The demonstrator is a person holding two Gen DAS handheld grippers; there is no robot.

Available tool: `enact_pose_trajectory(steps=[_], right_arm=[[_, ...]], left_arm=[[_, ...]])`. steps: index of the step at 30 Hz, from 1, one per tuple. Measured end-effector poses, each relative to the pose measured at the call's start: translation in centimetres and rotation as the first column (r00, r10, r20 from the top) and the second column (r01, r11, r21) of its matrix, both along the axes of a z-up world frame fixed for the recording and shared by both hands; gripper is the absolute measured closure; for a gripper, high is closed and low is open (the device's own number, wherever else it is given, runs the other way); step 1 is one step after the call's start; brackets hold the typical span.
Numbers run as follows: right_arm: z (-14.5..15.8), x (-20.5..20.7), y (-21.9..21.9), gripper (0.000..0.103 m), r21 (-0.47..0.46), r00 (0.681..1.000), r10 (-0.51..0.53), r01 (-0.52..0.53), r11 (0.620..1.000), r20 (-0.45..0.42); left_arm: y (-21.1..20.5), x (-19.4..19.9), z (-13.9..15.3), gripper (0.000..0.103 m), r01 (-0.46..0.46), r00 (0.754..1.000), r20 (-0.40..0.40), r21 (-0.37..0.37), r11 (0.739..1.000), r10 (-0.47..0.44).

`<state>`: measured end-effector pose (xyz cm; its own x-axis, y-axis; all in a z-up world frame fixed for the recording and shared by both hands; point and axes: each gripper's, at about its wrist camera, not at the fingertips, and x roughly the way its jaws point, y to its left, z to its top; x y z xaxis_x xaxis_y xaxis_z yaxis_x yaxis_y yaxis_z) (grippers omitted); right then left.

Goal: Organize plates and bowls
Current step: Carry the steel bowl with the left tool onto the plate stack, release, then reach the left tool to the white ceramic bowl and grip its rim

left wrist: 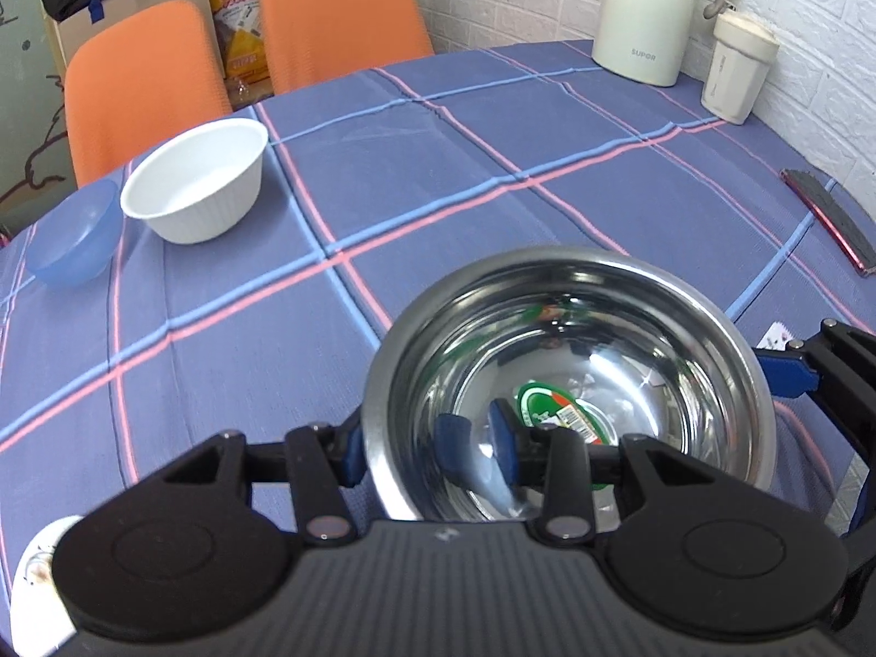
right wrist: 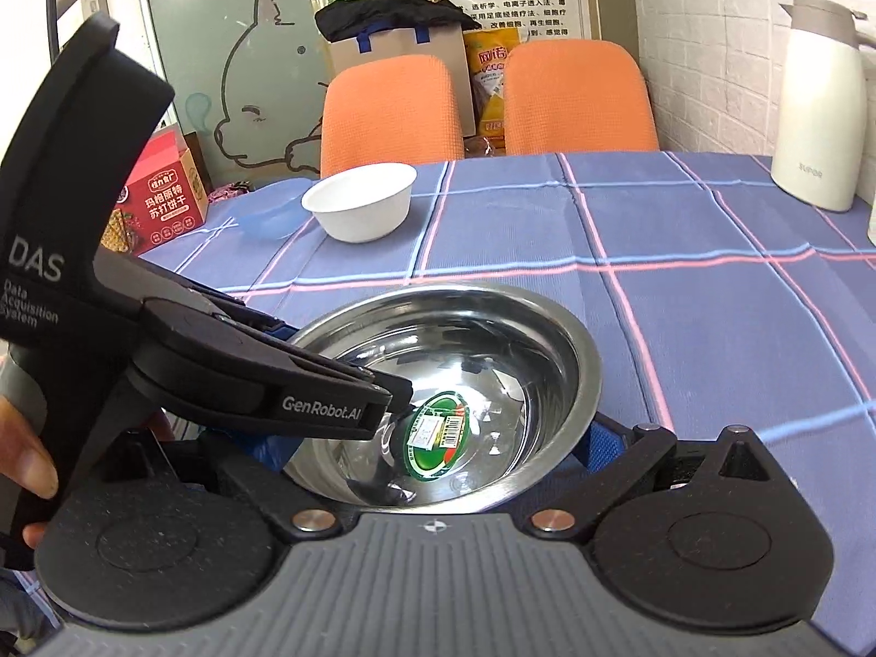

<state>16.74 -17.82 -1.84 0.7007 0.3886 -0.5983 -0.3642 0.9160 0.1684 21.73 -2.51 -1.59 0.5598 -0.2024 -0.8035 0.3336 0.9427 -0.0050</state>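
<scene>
- Here, the left hand-held gripper is clamped on the near rim of the steel bowl; the right hand-held gripper straddles it, apart.
- The white bowl and blue bowl sit well apart, toward the worktop's far-left edge, so the left side is likely nearer.

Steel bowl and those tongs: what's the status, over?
Left tongs shut on round shiny steel bowl rim. Right tongs open around the bowl. White ribbed bowl and blue plastic bowl far off, path unobstructed.
</scene>
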Motion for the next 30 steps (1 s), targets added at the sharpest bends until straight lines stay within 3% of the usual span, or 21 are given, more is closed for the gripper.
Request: enact_pose_trajectory(steps=[3, 5, 6, 13, 20, 24, 30], right_arm=[[-0.7, -0.4, -0.3, 0.015, 0.015, 0.999, 0.008, -0.007, 1.000, -0.035], [-1.1, -0.4, -0.4, 0.016, 0.024, 0.998, 0.025, -0.024, 0.999, -0.055], [-1.2, -0.6, -0.5, 0.016, 0.025, 0.998, 0.034, -0.033, 0.999, -0.060], [-0.9, -1.1, -2.3, 0.016, 0.058, 0.998, 0.005, -0.001, 0.998, -0.069], [1.7, -2.1, -5.4, 0.016, 0.106, 0.995, -0.101, 0.099, 0.989, 0.020], [2.3, -1.1, -5.4, 0.016, 0.107, 0.993, -0.110, 0.106, 0.989, 0.038], [2.5, 1.2, -3.3, 0.016, 0.100, 0.998, -0.065, 0.063, 0.993, 0.019]], left_arm=[[-0.1, -0.1, -0.4, 0.065, -0.013, 1.000, 0.008, 0.027, 1.000, 0.013], [-0.2, -0.2, -0.5, 0.041, -0.017, 0.999, 0.030, 0.050, 0.999, 0.015], [-0.2, -0.3, -0.4, 0.034, -0.015, 0.999, 0.037, 0.054, 0.998, 0.013], [1.4, 0.0, 2.0, 0.030, -0.045, 0.996, 0.080, 0.032, 0.998, 0.043], [5.9, 0.5, 5.6, 0.027, -0.150, 0.976, 0.147, -0.064, 0.987, 0.158], [9.3, 0.2, 6.2, 0.026, -0.214, 0.961, 0.157, -0.089, 0.973, 0.226], [14.1, 0.8, 5.3, 0.026, -0.296, 0.945, 0.127, -0.059, 0.953, 0.301]])
